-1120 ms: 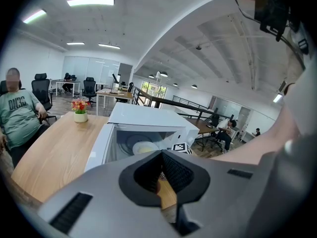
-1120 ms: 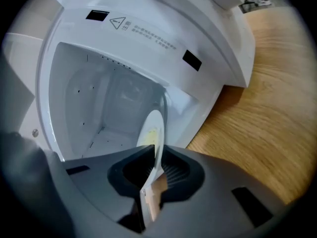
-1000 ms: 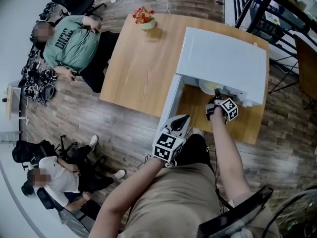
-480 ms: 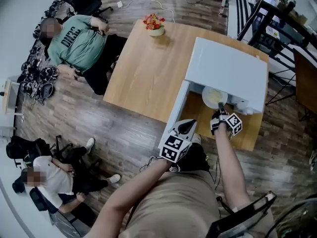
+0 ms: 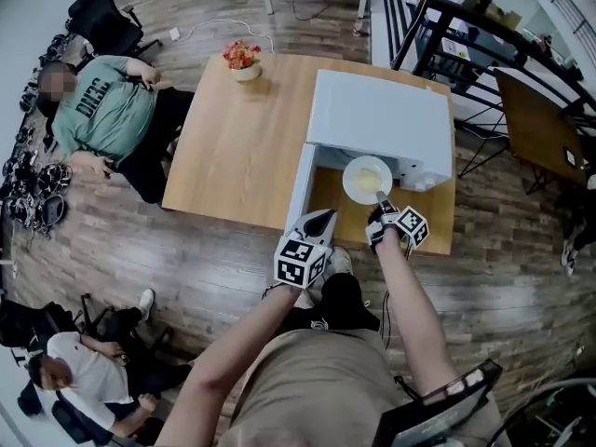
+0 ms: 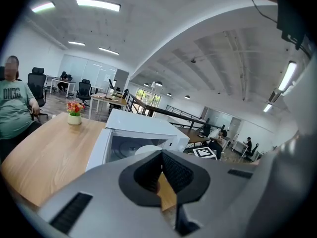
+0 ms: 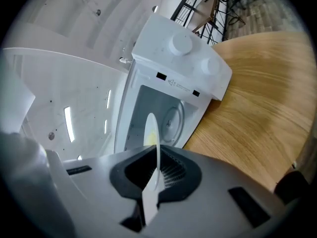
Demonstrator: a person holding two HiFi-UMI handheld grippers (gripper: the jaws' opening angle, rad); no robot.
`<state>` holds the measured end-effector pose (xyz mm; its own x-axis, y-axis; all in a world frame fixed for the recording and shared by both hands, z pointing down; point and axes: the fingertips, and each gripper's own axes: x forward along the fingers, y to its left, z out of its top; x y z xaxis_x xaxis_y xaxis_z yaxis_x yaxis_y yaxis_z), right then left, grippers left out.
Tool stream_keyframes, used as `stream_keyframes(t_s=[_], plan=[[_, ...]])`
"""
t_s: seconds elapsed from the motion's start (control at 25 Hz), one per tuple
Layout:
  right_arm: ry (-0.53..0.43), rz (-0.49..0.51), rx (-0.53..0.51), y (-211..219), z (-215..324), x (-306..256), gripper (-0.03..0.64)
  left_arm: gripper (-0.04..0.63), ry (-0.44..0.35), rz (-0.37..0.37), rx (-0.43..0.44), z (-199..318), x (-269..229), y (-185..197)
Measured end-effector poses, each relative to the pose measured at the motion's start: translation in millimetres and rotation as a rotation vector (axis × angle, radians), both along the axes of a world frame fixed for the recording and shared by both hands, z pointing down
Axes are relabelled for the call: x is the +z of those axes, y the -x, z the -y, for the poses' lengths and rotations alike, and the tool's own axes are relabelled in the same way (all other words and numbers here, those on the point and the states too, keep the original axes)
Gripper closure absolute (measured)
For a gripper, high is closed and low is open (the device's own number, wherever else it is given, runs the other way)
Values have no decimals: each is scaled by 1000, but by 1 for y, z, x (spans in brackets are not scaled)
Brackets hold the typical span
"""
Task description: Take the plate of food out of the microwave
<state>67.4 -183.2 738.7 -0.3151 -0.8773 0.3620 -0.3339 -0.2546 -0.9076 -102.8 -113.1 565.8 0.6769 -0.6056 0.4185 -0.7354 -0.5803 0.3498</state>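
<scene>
We are holding the round white plate, with pale yellow food on it, by its near rim between the clamped jaws of the right gripper. It is just outside the open microwave, above the bench. Our right arm is reaching forward. The left gripper, jaws pressed together on nothing, is hovering beside the microwave door.

Food on plate, just in front of microwave: pale yellow blob, too small to identify. Right gripper view has the plate edge-on, food mostly hidden. From the head view, microwave cavity is hidden under its own top.
</scene>
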Motion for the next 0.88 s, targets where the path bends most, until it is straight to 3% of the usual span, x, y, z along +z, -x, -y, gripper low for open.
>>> stream_keyframes(t_s=[0.44, 0.88], plan=[[-89, 6, -58, -36, -44, -75, 603, 591, 11, -45, -29, -10, 2, -17], [-152, 0, -233, -49, -47, -131, 603, 591, 24, -31, -116, 1, -2, -39]])
